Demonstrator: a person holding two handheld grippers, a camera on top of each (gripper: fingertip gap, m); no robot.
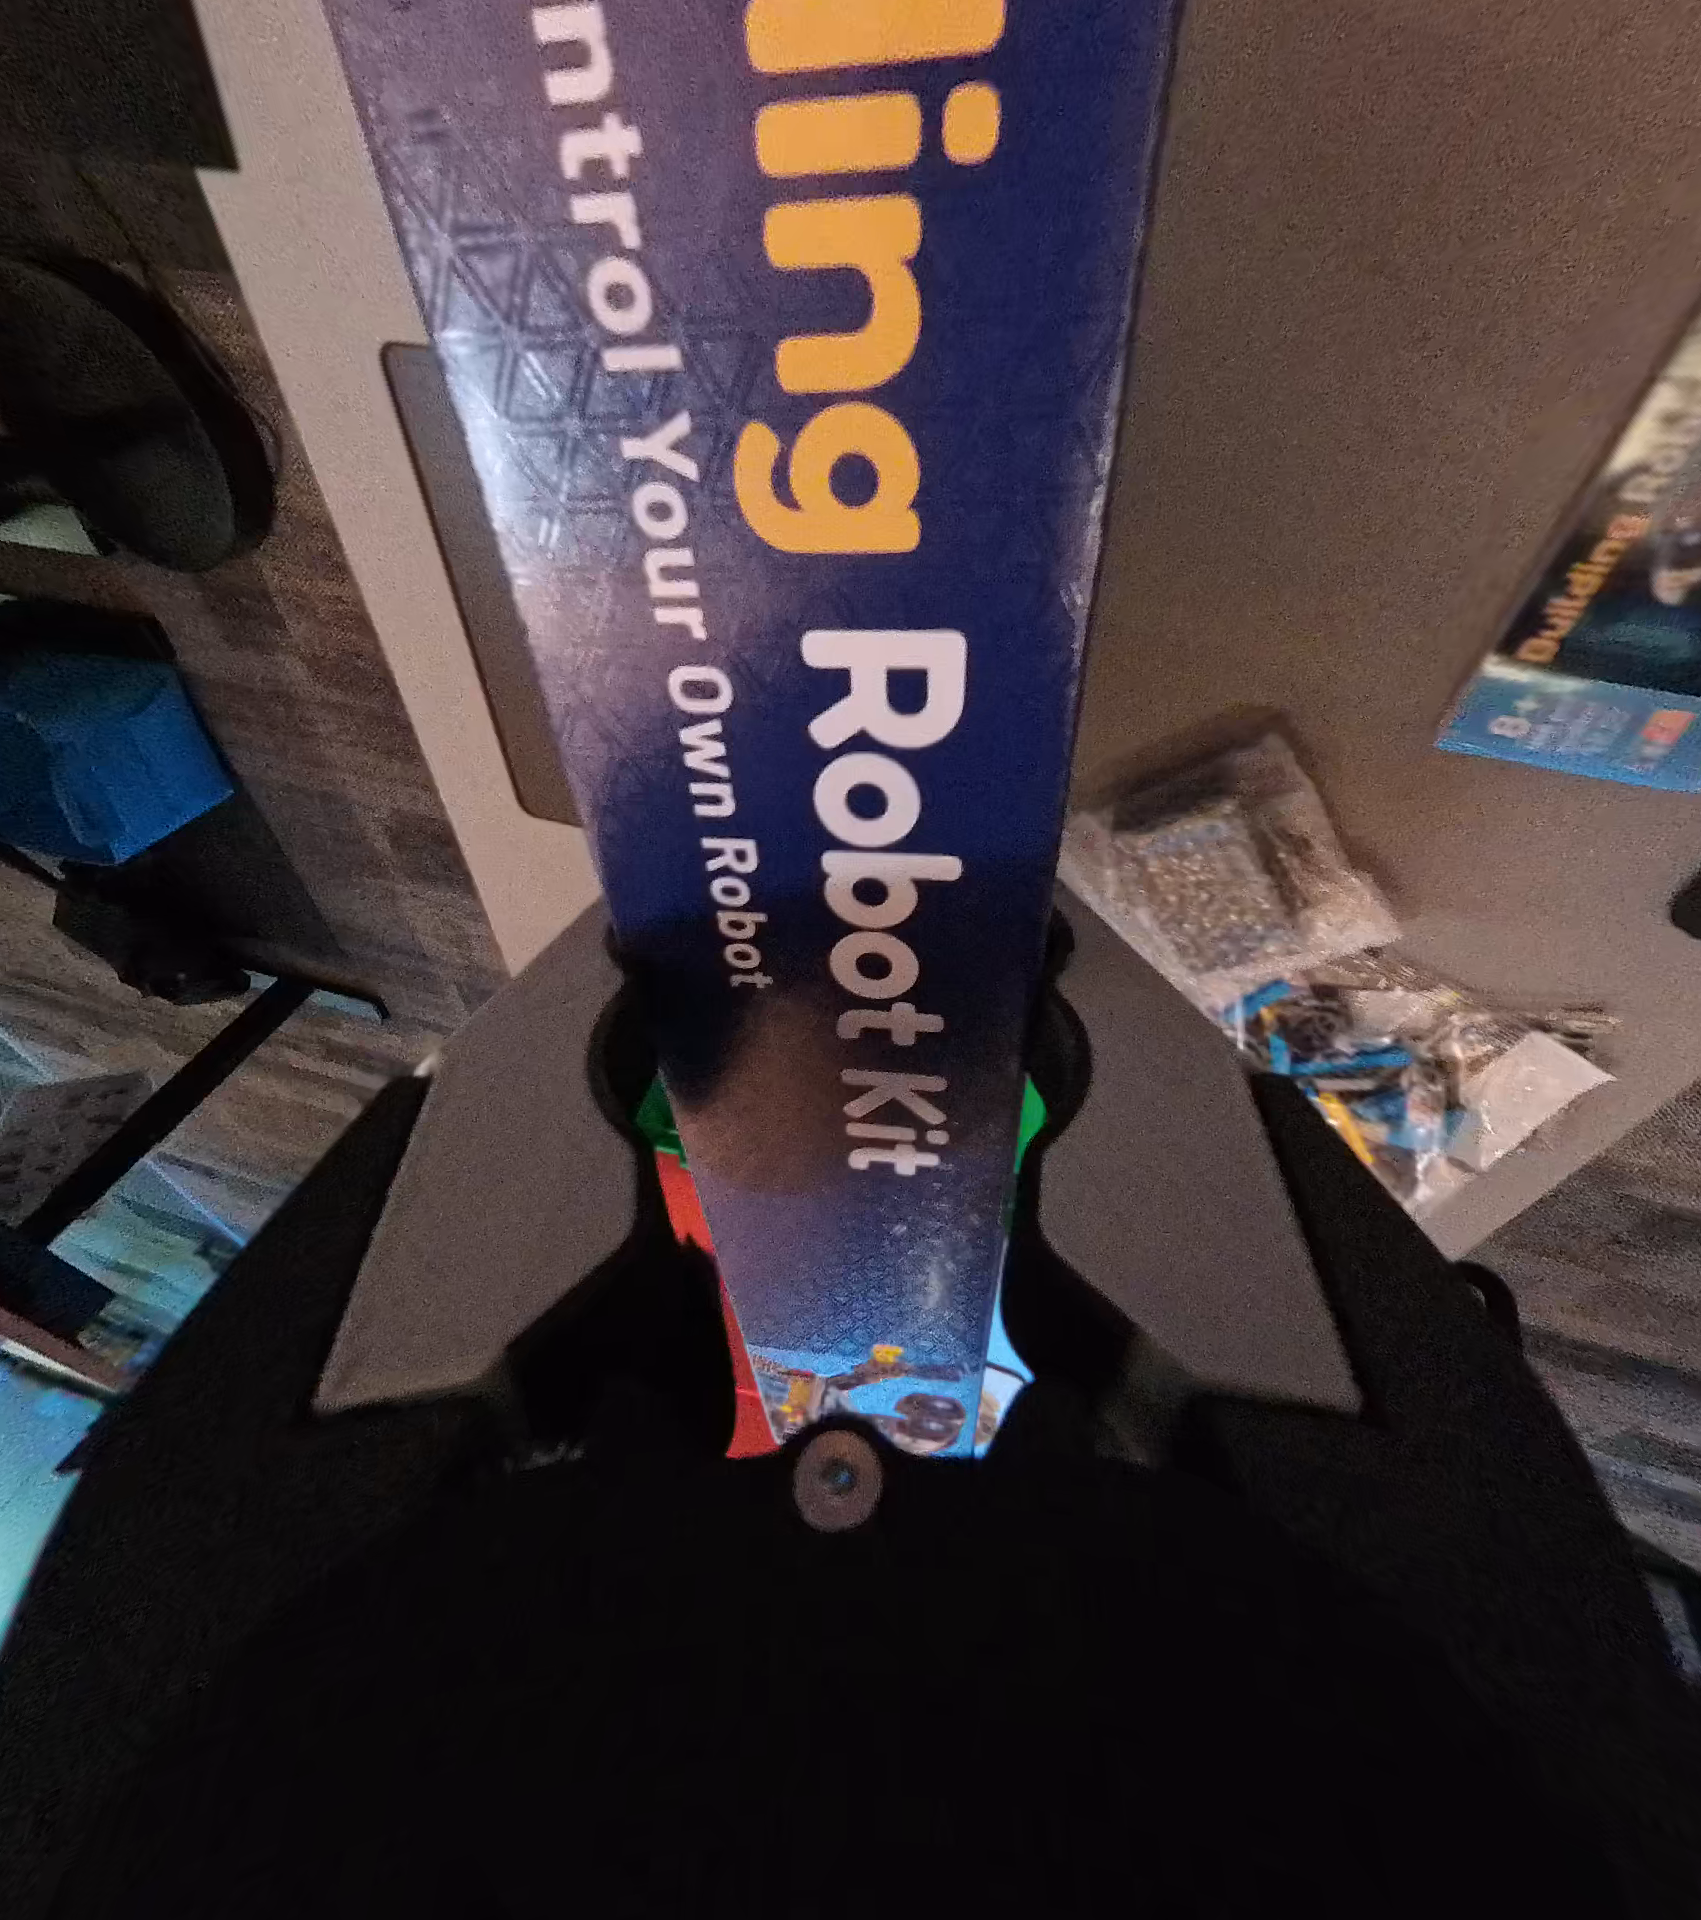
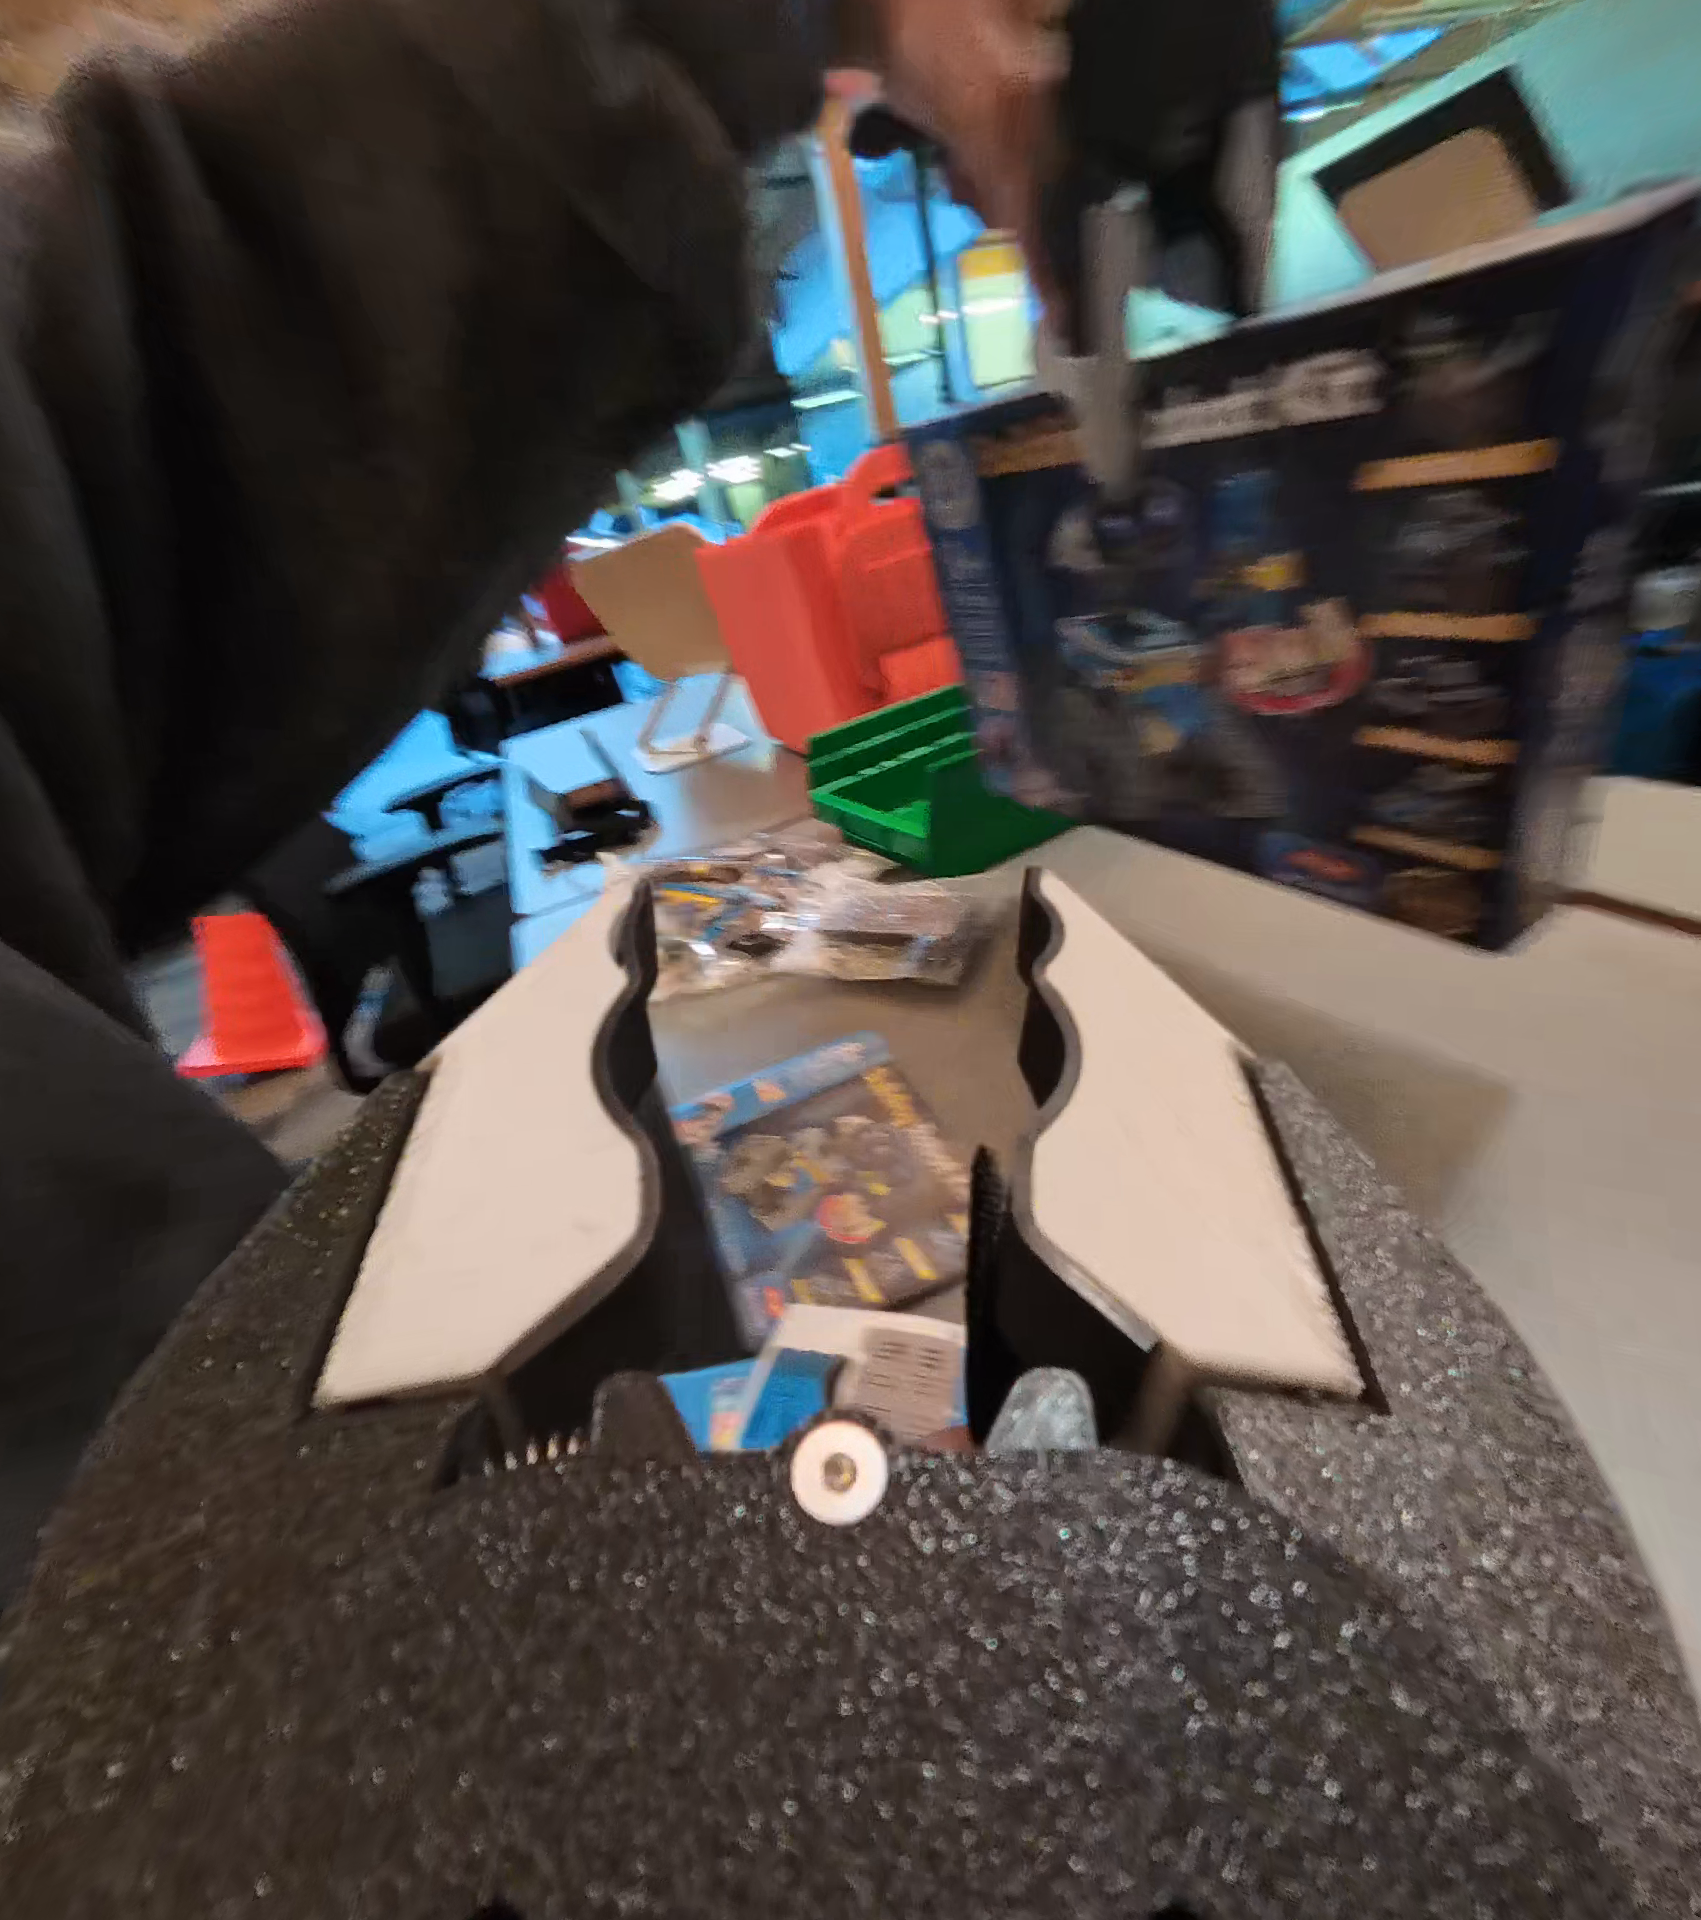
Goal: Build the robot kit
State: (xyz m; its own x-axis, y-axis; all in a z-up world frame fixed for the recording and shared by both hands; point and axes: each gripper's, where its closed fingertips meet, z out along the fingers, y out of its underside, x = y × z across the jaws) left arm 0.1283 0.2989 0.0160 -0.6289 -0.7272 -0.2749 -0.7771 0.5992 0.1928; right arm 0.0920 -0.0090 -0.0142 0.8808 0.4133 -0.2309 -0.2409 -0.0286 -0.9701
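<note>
Our left gripper (image 1: 830,1039) clamps the blue kit box (image 1: 804,520), its long axis running straight ahead; our right gripper (image 2: 835,997) gapes empty, the booklet (image 2: 825,1164) lying below between its fingers.

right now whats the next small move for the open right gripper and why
Probably ease the right gripper down toward the booklet lying flat on the table. It is open and empty with the booklet framed between its fingers, while the left gripper is shut on the blue box, so only the right is free.
</note>
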